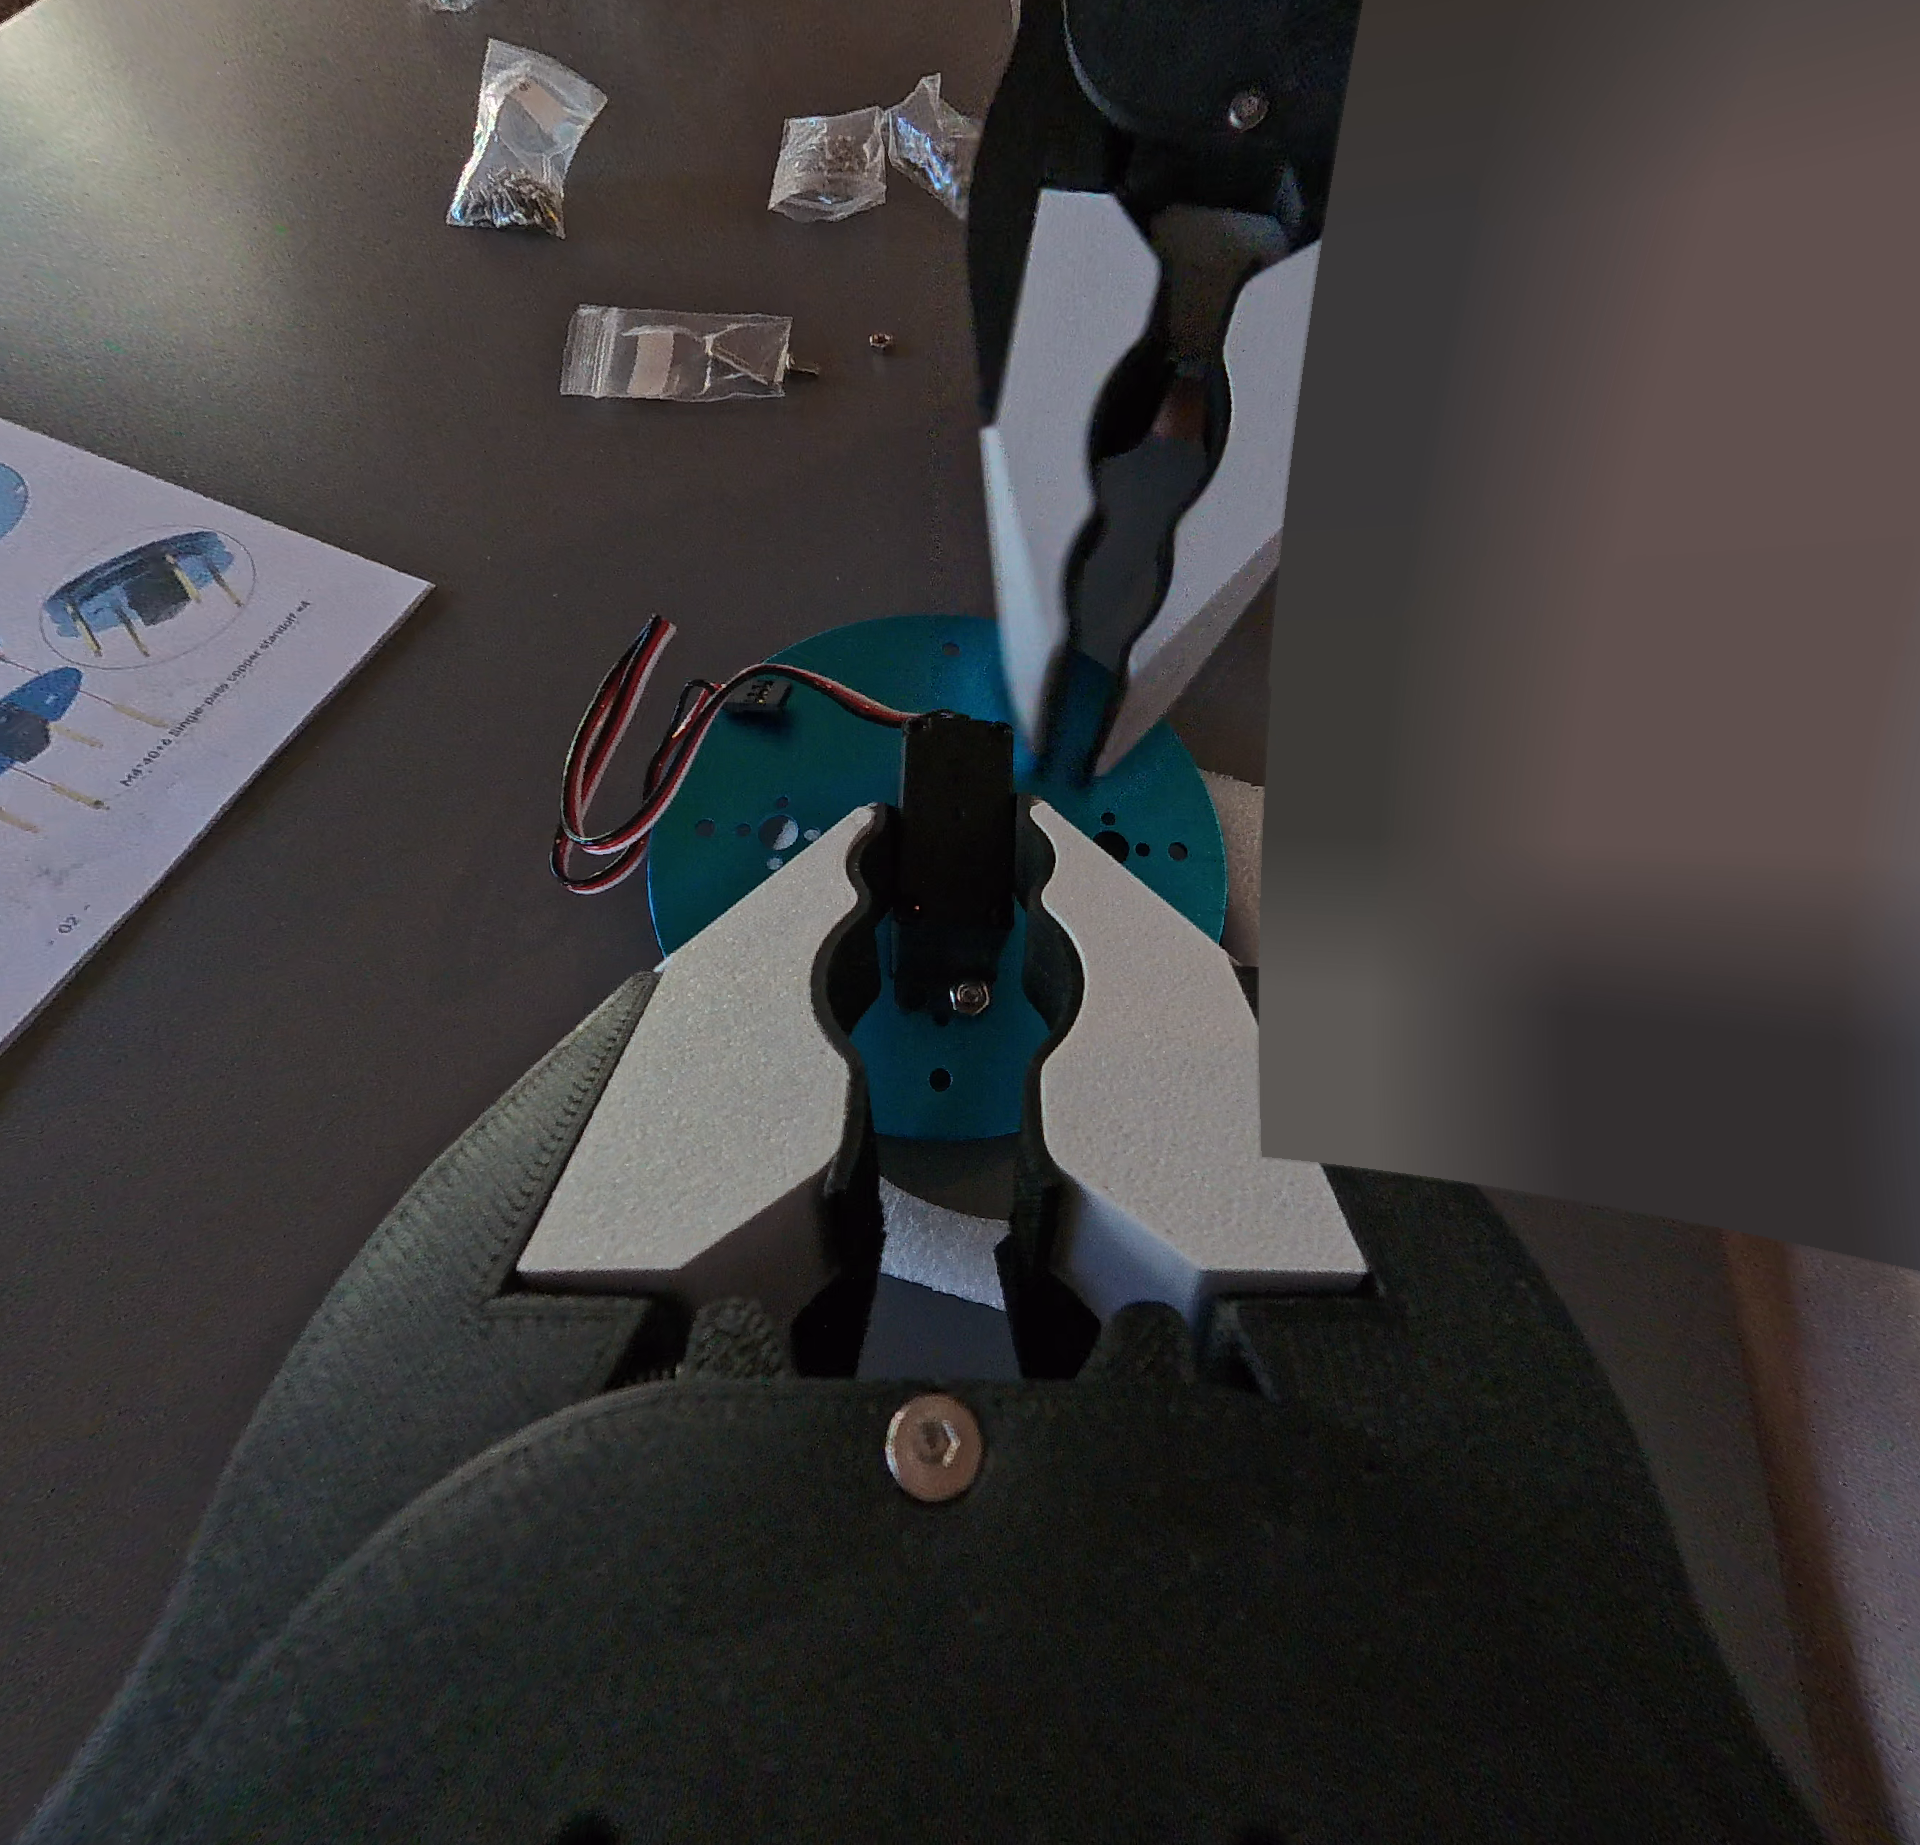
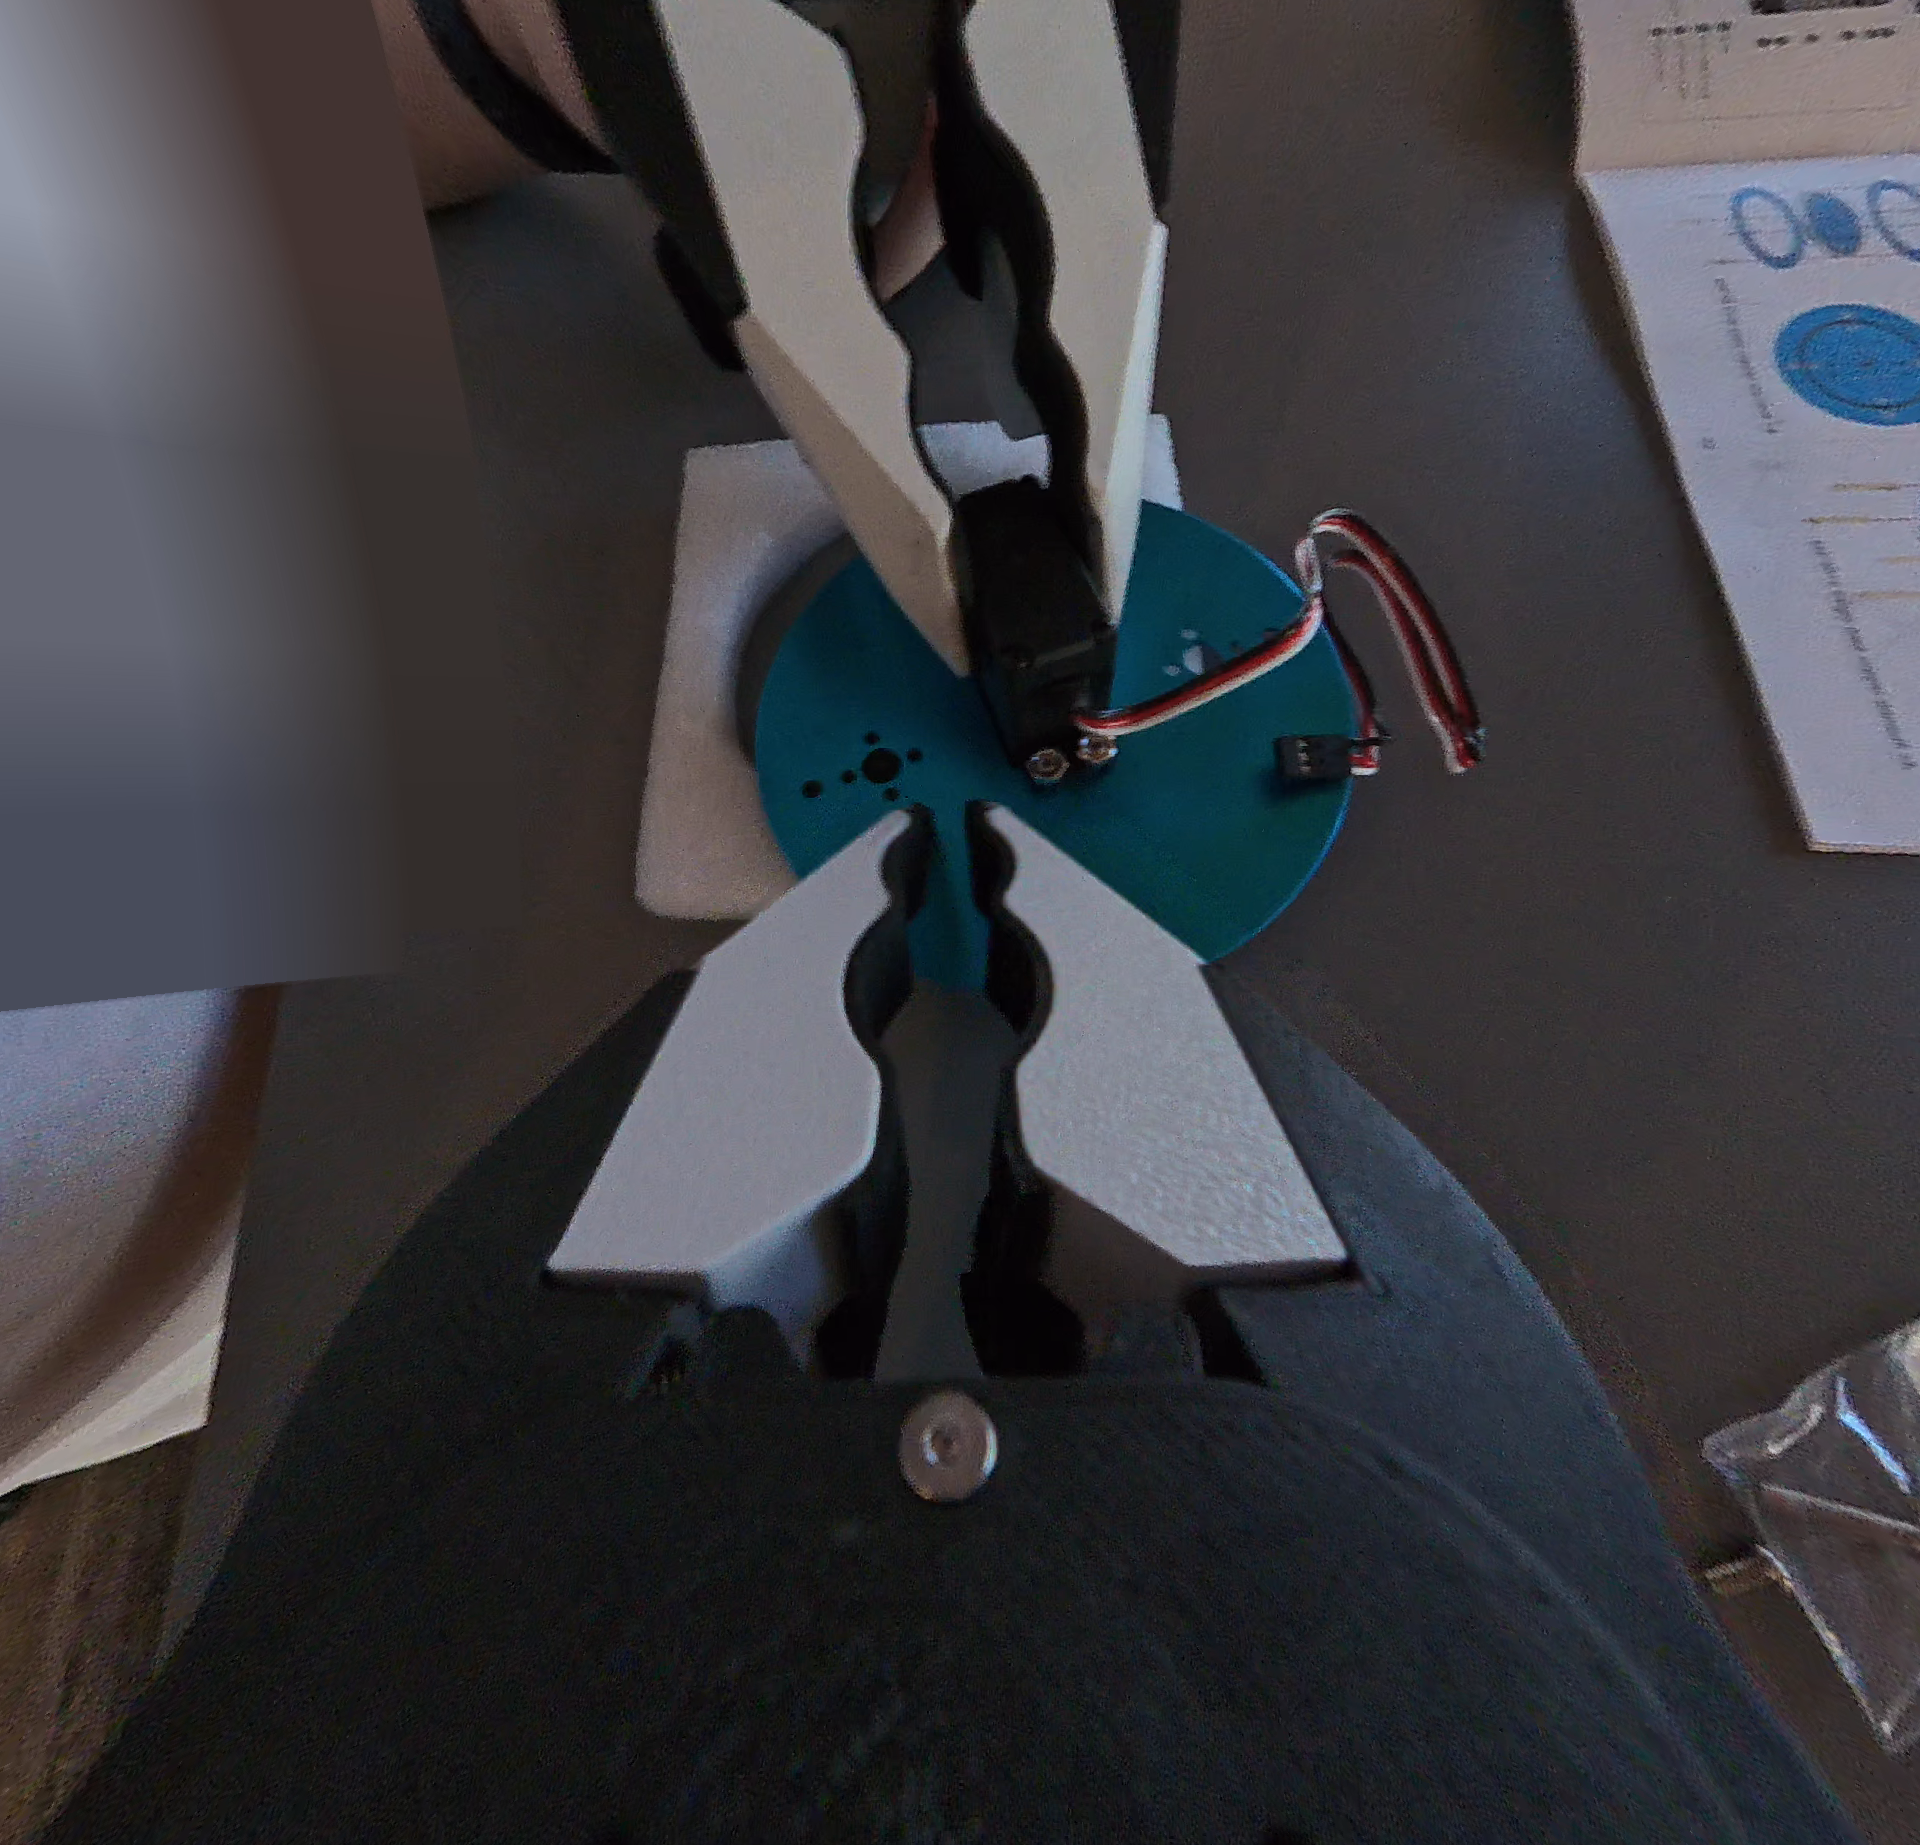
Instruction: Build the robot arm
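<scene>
The left claw [image 1: 951,819] gripped a black servo block [image 1: 956,860] — boxy, with a steel nut at its near end and red, white and black wires [image 2: 1382,611] trailing to a small plug. It sat on a teal drilled disc [image 2: 1174,839] resting on white foam [image 2: 696,652] on the grey desk [image 1: 312,1016]. The right claw [image 2: 945,819] hovered over the disc's rim — narrowly parted, holding nothing.

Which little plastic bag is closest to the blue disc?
The flat clear zip bag, lying by itself just beyond the blue disc. The crumpled bags lie farther back on the table.
</scene>
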A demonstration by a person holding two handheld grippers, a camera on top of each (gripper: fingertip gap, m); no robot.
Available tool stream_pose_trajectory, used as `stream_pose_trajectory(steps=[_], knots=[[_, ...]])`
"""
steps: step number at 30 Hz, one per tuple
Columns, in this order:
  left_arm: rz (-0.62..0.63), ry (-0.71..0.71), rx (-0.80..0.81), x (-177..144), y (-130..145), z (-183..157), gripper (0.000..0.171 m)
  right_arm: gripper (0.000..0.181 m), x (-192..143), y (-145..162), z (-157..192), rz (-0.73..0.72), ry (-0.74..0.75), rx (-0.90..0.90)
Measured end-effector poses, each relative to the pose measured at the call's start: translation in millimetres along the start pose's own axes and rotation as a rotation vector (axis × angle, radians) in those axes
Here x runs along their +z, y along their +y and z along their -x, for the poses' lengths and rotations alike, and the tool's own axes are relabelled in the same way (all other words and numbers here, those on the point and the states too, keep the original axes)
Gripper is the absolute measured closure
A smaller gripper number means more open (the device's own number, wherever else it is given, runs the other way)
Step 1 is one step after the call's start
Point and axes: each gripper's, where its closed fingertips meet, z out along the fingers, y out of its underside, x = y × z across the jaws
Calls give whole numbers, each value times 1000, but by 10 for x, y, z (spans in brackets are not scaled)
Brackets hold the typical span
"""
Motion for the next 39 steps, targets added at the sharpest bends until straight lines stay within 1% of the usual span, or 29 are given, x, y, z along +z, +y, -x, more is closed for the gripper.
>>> stream_pose_trajectory(steps=[2, 4, 5, 7, 10, 13, 17, 20, 22, 24, 27, 28, 29, 30, 33, 35, 39], knots=[[-1, 1, -1, -1, 0, 0, 149, 171, -29, -37, -65, -29, 27, 31], [0, 1, -1, -2, -1, -1, 149, 156, -27, -64, -162, -46, 72, 46], [0, 0, -1, -1, 0, 0, 149, 156, -14, -80, -166, -55, 70, 51], [0, 0, -1, -1, -1, -1, 149, 164, 30, -75, -133, -45, 53, 41], [-2, 3, -4, -1, -1, -1, 149, 174, 42, -70, -192, -35, 112, -29], [-3, 3, -6, -1, -3, 0, 149, 175, 55, -89, -192, -52, 96, -31], [-3, 2, -7, 0, -3, 0, 149, 176, 50, -83, -196, -56, 77, 53], [-2, -4, -5, 3, -5, 3, 149, 177, 43, -83, -204, -42, 141, 143], [-1, -5, -5, 3, -4, 2, 149, 177, 38, -82, -204, -43, 199, 144], [0, -5, -4, 4, -3, 2, 149, 177, 34, -81, -203, -36, 227, 143], [-1, -3, -5, 3, -2, 2, 149, 175, 29, -87, -192, -41, 185, 67], [-2, -2, -5, 3, -2, 2, 149, 167, 20, -106, -196, -60, 164, 51], [-2, -3, -5, 4, -2, 1, 149, 164, 16, -124, -183, -77, 128, 44], [-2, -3, -5, 4, -2, 1, 149, 167, 16, -127, -157, -85, 84, 38], [-3, -2, -6, 2, -1, 2, 148, 177, 25, -130, -158, -92, 24, 23], [-5, -3, -5, 4, -2, 2, 149, 176, 35, -115, -196, -77, 29, 7], [-7, 1, -8, 4, -2, 3, 149, 172, 41, -106, -164, -67, -18, -22]])
